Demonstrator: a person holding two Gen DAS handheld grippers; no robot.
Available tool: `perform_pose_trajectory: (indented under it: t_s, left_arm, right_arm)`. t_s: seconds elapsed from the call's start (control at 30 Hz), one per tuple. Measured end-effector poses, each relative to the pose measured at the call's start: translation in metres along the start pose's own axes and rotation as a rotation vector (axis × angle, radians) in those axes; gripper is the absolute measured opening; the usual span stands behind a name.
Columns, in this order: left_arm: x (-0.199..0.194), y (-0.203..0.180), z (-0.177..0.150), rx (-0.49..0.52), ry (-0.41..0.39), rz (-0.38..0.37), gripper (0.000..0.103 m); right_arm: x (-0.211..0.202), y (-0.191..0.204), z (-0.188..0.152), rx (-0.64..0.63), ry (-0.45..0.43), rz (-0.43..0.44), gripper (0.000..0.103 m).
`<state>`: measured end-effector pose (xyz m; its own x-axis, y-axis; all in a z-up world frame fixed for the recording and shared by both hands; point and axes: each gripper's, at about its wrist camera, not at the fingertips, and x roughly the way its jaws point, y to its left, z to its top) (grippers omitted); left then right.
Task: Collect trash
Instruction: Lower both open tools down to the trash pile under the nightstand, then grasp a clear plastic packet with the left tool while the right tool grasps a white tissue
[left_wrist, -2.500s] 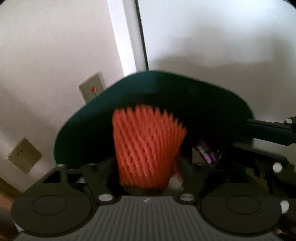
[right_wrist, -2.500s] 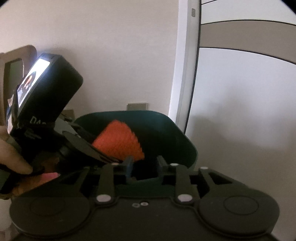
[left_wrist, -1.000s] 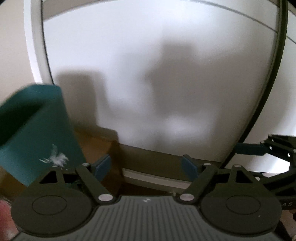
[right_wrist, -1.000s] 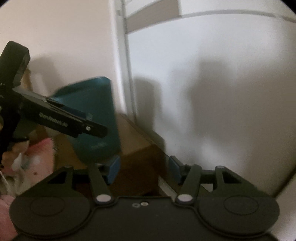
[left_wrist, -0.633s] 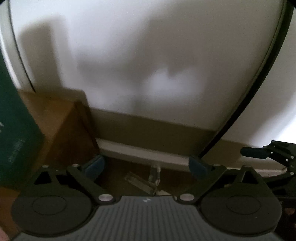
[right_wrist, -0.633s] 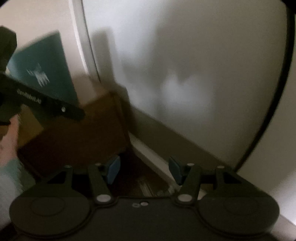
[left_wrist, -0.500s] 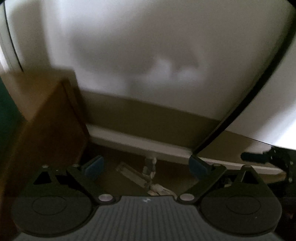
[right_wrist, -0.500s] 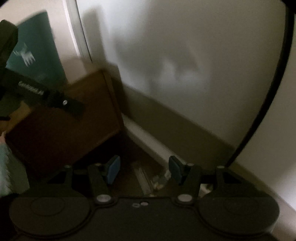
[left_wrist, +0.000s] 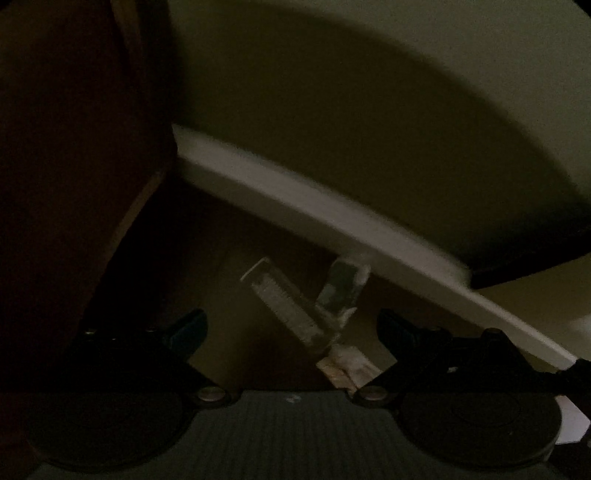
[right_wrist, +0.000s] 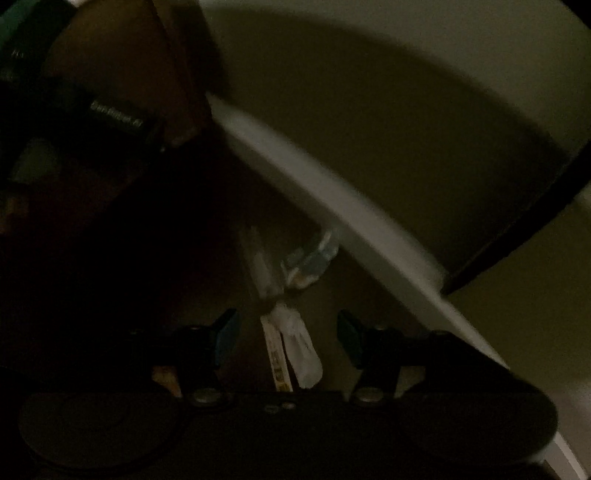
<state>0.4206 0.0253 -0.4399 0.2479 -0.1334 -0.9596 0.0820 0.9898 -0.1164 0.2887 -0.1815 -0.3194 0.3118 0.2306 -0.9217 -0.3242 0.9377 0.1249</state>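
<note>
Dim corner of floor beside a white baseboard (left_wrist: 314, 206) and dark wooden cabinet (left_wrist: 74, 166). Left tongs (left_wrist: 291, 328) spread wide, empty, aimed down at clear plastic wrappers (left_wrist: 295, 295), perhaps tubes, too murky to tell. Right tongs (right_wrist: 286, 336) partly open, empty, poised above a crumpled white wrapper (right_wrist: 295, 343), ready for pickup.

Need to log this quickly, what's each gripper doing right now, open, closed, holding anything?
Left gripper: open, holding nothing, above the clear plastic trash on the floor.
Right gripper: open, holding nothing, over the white wrapper.
</note>
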Motion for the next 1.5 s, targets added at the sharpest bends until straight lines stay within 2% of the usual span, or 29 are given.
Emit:
perform_pose_trajectory:
  t_s: [0.23, 0.47, 0.6, 0.8, 0.9, 0.97, 1.0, 1.07, 1.1, 1.17, 1.2, 1.23, 1.27, 1.3, 1.37, 1.43, 1.5]
  left_arm:
    - [0.103, 0.013, -0.01, -0.071, 0.153, 0.03, 0.099]
    - [0.195, 0.03, -0.021, -0.205, 0.301, 0.023, 0.099]
    - [0.231, 0.038, -0.024, -0.296, 0.335, 0.026, 0.099]
    - [0.263, 0.046, -0.029, -0.344, 0.344, 0.053, 0.097]
    - [0.268, 0.046, -0.03, -0.349, 0.34, 0.051, 0.082]
    - [0.269, 0.045, -0.031, -0.34, 0.334, 0.058, 0.069]
    - [0.269, 0.044, -0.032, -0.336, 0.332, 0.056, 0.066]
    - [0.268, 0.046, -0.034, -0.334, 0.327, 0.053, 0.054]
    - [0.268, 0.046, -0.035, -0.335, 0.323, 0.052, 0.05]
    - [0.272, 0.047, -0.038, -0.343, 0.319, 0.039, 0.031]
    - [0.272, 0.047, -0.04, -0.349, 0.32, 0.034, 0.03]
    - [0.272, 0.047, -0.042, -0.352, 0.321, 0.033, 0.028]
    - [0.273, 0.048, -0.044, -0.352, 0.32, 0.031, 0.019]
    - [0.273, 0.047, -0.044, -0.347, 0.318, 0.029, 0.016]
    - [0.273, 0.045, -0.044, -0.334, 0.315, 0.024, 0.014]
    - [0.272, 0.042, -0.045, -0.311, 0.306, 0.025, 0.009]
    - [0.27, 0.039, -0.045, -0.29, 0.297, 0.022, 0.008]
  right_arm:
    - [0.095, -0.013, -0.012, -0.015, 0.137, 0.012, 0.057]
    - [0.166, -0.015, -0.017, 0.012, 0.214, 0.045, 0.057]
    - [0.202, -0.01, -0.021, 0.02, 0.245, 0.05, 0.057]
    - [0.235, -0.01, -0.024, 0.064, 0.28, 0.058, 0.056]
    - [0.245, -0.008, -0.024, 0.064, 0.292, 0.057, 0.056]
    - [0.248, -0.009, -0.024, 0.077, 0.29, 0.062, 0.056]
    - [0.249, -0.009, -0.023, 0.086, 0.287, 0.064, 0.056]
    - [0.25, -0.01, -0.021, 0.099, 0.28, 0.063, 0.055]
    - [0.249, -0.011, -0.02, 0.106, 0.277, 0.064, 0.055]
    - [0.249, -0.013, -0.019, 0.12, 0.276, 0.068, 0.054]
    - [0.249, -0.013, -0.019, 0.126, 0.277, 0.069, 0.053]
    - [0.249, -0.014, -0.019, 0.135, 0.281, 0.068, 0.048]
    - [0.248, -0.015, -0.019, 0.145, 0.284, 0.067, 0.039]
    - [0.247, -0.016, -0.019, 0.155, 0.285, 0.069, 0.034]
    - [0.247, -0.017, -0.019, 0.168, 0.295, 0.064, 0.01]
    - [0.245, -0.019, -0.019, 0.173, 0.297, 0.064, 0.007]
    - [0.241, -0.02, -0.019, 0.164, 0.284, 0.05, 0.005]
